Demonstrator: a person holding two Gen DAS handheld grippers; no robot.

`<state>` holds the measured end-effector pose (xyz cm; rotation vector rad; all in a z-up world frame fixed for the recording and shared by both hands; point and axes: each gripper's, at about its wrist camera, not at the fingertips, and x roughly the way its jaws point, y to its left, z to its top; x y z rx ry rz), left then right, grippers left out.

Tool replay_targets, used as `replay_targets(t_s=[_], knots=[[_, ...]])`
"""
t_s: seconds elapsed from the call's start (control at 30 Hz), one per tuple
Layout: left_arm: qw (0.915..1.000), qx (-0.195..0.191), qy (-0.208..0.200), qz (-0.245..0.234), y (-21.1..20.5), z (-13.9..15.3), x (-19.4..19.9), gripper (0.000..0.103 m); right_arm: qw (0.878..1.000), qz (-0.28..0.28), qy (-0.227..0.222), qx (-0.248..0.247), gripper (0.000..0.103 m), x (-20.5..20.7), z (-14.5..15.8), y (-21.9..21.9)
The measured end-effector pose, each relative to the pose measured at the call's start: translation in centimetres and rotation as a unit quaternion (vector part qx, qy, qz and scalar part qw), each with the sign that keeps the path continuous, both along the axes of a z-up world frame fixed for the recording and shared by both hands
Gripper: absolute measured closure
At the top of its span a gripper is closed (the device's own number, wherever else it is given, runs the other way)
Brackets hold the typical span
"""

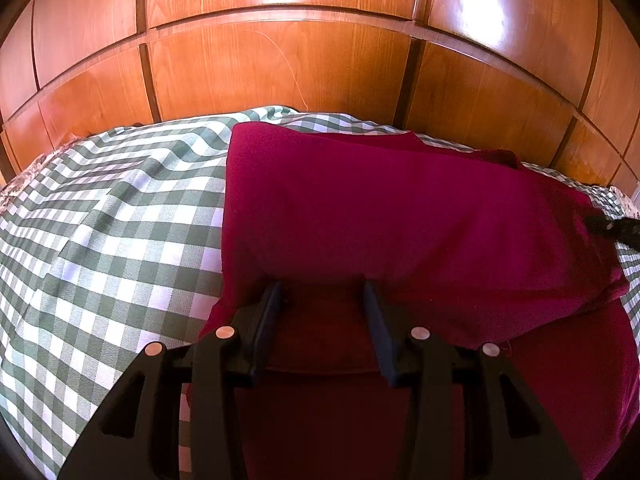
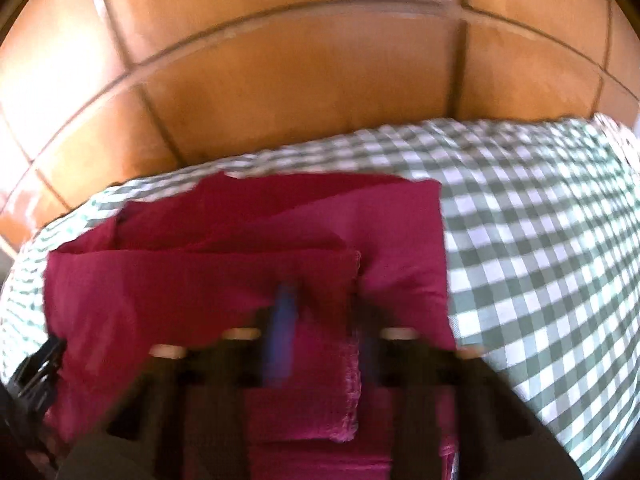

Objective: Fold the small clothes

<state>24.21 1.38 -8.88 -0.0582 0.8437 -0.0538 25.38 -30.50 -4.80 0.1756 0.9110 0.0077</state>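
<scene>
A crimson garment (image 1: 400, 208) lies partly folded on a green-and-white checked cloth (image 1: 100, 220). My left gripper (image 1: 323, 292) rests at the garment's near edge. Its fingers (image 1: 272, 308) stand apart with a flat fold of fabric between them, and an upper layer covers the tips. The right wrist view is smeared by motion. There the garment (image 2: 200, 280) shows several layers, and a hemmed flap (image 2: 348, 360) runs between the blurred fingers of my right gripper (image 2: 326, 316), which is shut on it. The right gripper's tip (image 1: 616, 228) shows at the garment's right end.
Wooden panelled doors (image 1: 280, 60) rise straight behind the covered surface, which drops away at its far edge. Checked cloth (image 2: 540, 240) lies bare to the right of the garment, and more lies to its left. The left gripper's black body (image 2: 36, 372) shows at the left edge.
</scene>
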Motion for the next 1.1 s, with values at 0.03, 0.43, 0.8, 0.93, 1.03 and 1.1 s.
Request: replay_targets(t_s=[0.03,0.43,0.8,0.93,1.03,1.1], knots=[[1.0000,0.000,0.000,0.000,0.0,0.0,0.0,0.060,1.000,0.004,-0.017,-0.011,0.095,-0.4,0.6,0.2],[0.9999,0.011,0.001,0.002,-0.7,0.0,0.0,0.059,0.997,-0.016,-0.011,-0.073,0.085,-0.8,-3.4,0.1],[0.9994,0.031,-0.002,0.017,-0.9,2.5,-5.6,0.050,0.998,-0.026,-0.012,-0.053,0.010,-8.1,-1.0,-1.7],[0.9994,0.025,0.009,0.022,0.2,2.3,-8.3,0.050,0.998,-0.040,0.010,-0.043,0.010,-11.2,-2.1,-3.0],[0.9991,0.031,0.014,0.025,0.9,1.9,-10.3,0.050,0.998,-0.050,0.022,-0.039,0.010,-13.5,-2.8,-4.0],[0.9990,0.029,0.023,0.026,1.5,1.5,-11.4,0.050,0.997,-0.060,0.032,-0.025,0.010,-14.9,-3.3,-4.9]])
